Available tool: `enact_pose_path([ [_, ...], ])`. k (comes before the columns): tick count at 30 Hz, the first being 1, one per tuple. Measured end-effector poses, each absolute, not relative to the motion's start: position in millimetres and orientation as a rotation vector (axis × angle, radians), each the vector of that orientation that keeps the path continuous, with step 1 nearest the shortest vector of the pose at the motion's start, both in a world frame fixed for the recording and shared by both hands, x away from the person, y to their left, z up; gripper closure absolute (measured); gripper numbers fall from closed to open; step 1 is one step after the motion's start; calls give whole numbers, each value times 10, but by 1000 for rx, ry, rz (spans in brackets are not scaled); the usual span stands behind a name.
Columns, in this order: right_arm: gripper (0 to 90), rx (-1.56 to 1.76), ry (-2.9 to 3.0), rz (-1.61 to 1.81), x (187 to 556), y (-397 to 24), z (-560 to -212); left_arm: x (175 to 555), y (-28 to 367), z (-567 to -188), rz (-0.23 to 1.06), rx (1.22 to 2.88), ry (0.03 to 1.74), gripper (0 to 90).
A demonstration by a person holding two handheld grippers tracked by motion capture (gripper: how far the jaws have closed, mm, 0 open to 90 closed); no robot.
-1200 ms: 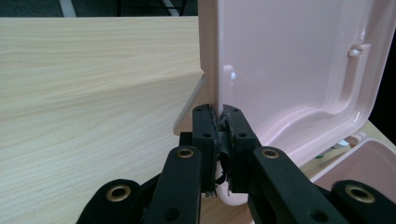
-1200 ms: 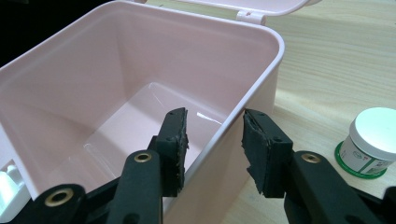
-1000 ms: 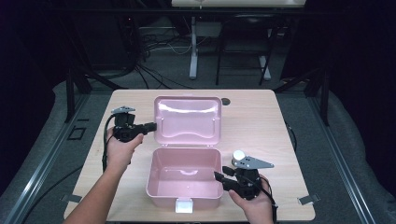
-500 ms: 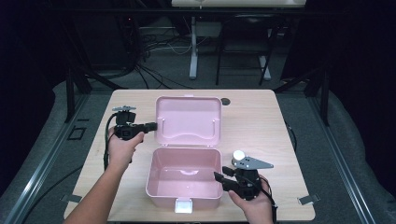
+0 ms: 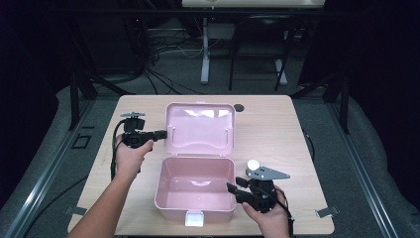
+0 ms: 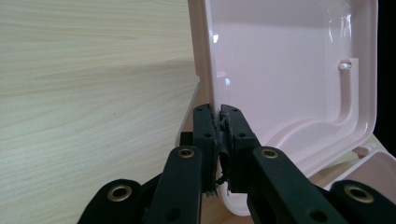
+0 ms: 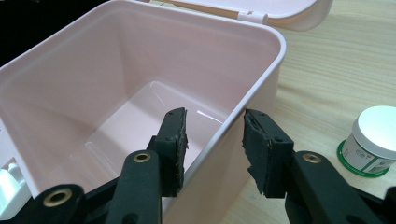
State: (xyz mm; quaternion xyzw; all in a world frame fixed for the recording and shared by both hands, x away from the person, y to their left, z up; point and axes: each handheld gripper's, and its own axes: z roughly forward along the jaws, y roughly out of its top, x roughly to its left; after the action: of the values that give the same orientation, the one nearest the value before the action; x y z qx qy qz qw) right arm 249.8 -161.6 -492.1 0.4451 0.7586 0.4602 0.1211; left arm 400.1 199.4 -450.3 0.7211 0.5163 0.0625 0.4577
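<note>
pink box, pale wood-grain table

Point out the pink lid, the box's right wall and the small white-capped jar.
pink lid (image 6: 280, 70), left gripper view, on its inner face.
box's right wall (image 7: 261, 79), right gripper view, on its outer side below the rim.
white-capped jar (image 7: 379, 133), right gripper view, on its white cap.

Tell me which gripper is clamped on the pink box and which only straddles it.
The left gripper is clamped, pinching the raised lid by its edge. The right gripper only straddles the box's side wall, jaws apart with gaps showing.
</note>
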Motion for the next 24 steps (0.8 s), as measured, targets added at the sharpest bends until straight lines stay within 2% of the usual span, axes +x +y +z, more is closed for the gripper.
enact_pose_path([
  [24,597,1302,2211,1357,2510,-1618,-4933,4035,2007,-4539,125,1787,1291,843],
])
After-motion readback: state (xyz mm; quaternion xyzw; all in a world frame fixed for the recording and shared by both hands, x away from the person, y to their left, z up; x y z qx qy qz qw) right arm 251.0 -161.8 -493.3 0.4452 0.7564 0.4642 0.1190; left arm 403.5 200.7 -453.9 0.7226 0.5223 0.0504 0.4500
